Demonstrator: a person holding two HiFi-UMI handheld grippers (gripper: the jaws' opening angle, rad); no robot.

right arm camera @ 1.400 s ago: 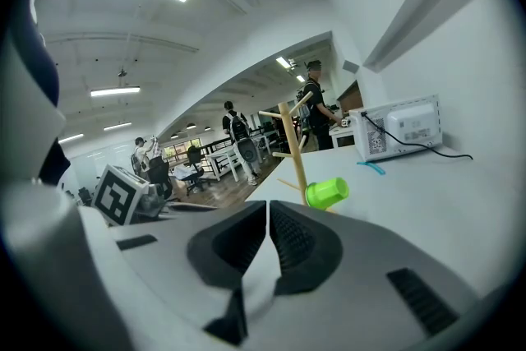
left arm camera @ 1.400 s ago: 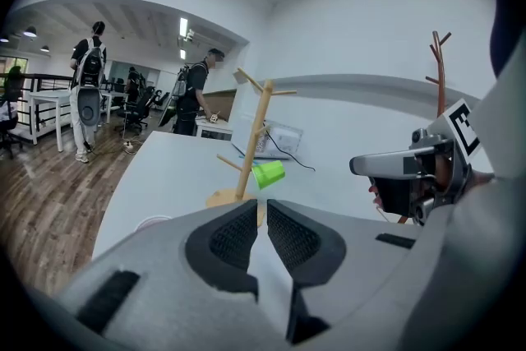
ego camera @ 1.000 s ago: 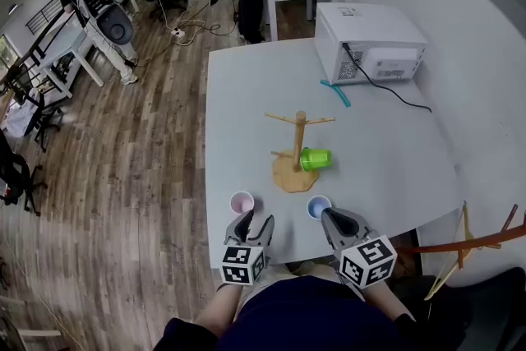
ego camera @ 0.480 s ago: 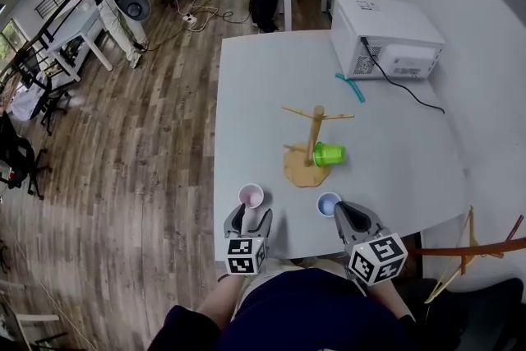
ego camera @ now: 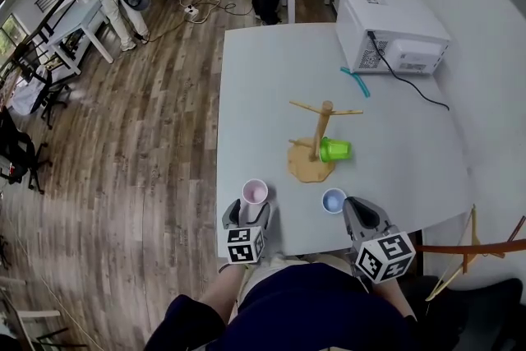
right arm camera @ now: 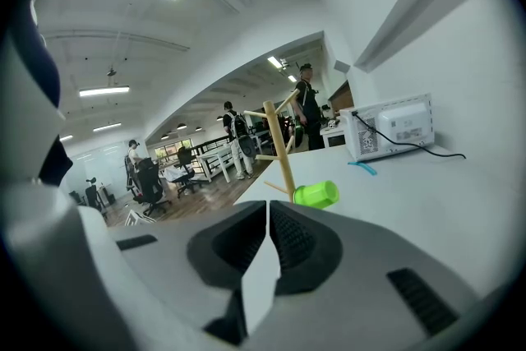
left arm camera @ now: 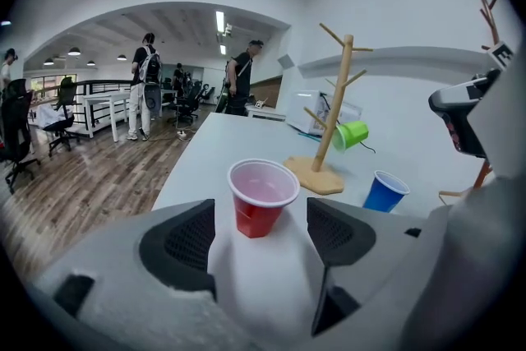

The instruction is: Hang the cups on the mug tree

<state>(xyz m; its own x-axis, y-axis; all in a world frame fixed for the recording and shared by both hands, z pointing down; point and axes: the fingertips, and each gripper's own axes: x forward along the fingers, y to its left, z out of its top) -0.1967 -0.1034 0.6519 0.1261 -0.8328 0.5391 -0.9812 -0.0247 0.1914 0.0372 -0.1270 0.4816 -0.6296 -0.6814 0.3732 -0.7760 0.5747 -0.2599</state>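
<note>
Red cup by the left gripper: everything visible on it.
The red cup looks like thin plastic: red outside, pale pink inside, white rim, empty. It stands upright on the white table near the person's edge, touching nothing else. The left gripper, whose jaws have just been opening, points at it from close by, nothing between its pads.

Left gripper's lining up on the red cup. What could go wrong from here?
1. The left gripper has just been opening its jaws; the red cup stands just ahead of the pads, not between them. An off-centre approach could tip the empty cup, which stands near a corner of the table.
2. A hard squeeze might crumple it.
3. The green cup already hangs on the mug tree; a careless hang could knock it off.
</note>
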